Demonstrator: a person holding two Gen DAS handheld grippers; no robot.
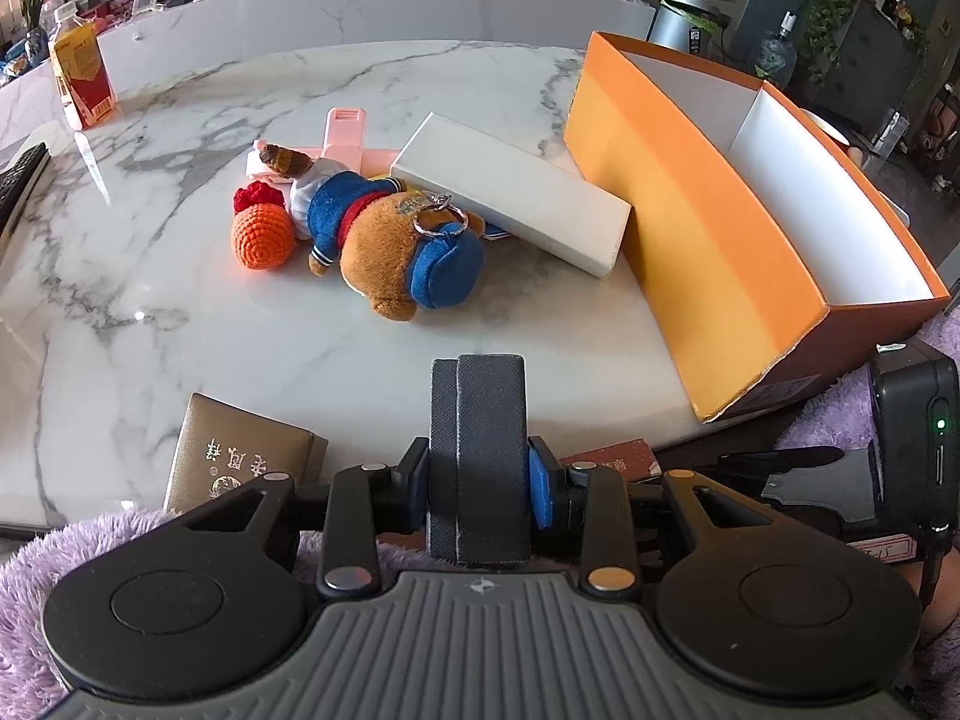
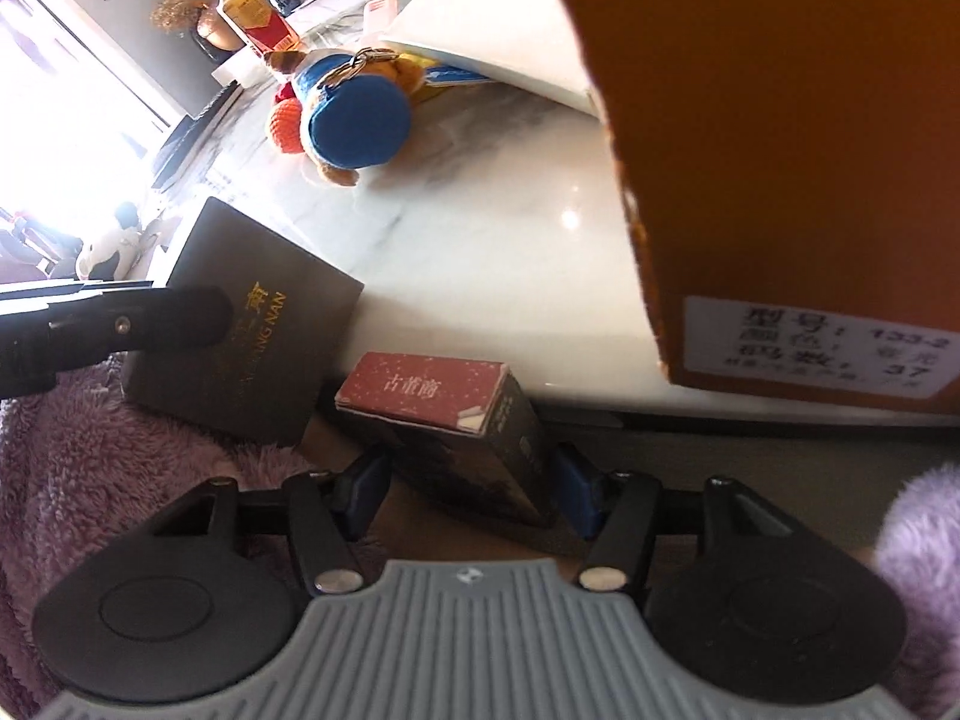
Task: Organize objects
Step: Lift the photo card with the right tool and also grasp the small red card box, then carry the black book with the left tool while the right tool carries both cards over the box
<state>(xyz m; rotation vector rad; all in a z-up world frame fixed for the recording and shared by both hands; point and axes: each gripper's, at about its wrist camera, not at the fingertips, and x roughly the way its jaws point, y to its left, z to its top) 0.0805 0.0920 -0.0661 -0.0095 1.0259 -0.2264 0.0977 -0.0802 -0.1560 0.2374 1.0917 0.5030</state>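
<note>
In the left wrist view my left gripper (image 1: 480, 489) is shut on a dark grey textured block (image 1: 480, 408) that stands upright between the blue pads, just above the table's near edge. My right gripper (image 2: 471, 495) is shut on a small dark carton with a red top (image 2: 426, 387), held below the table edge beside the orange box (image 2: 780, 150). That orange box (image 1: 750, 210) has a white divided inside and lies at the right. A plush bear in a blue cap (image 1: 390, 240) lies mid-table with an orange crochet ball (image 1: 262, 237), a white flat box (image 1: 516, 204) and a pink piece (image 1: 342, 132).
A flat brown box with gold lettering (image 1: 240, 456) (image 2: 240, 324) rests at the marble table's (image 1: 150, 330) near edge, on purple fluffy fabric (image 2: 90, 450). A juice carton (image 1: 81, 78) and a keyboard (image 1: 18, 180) are at the far left. Shelves and plants stand behind.
</note>
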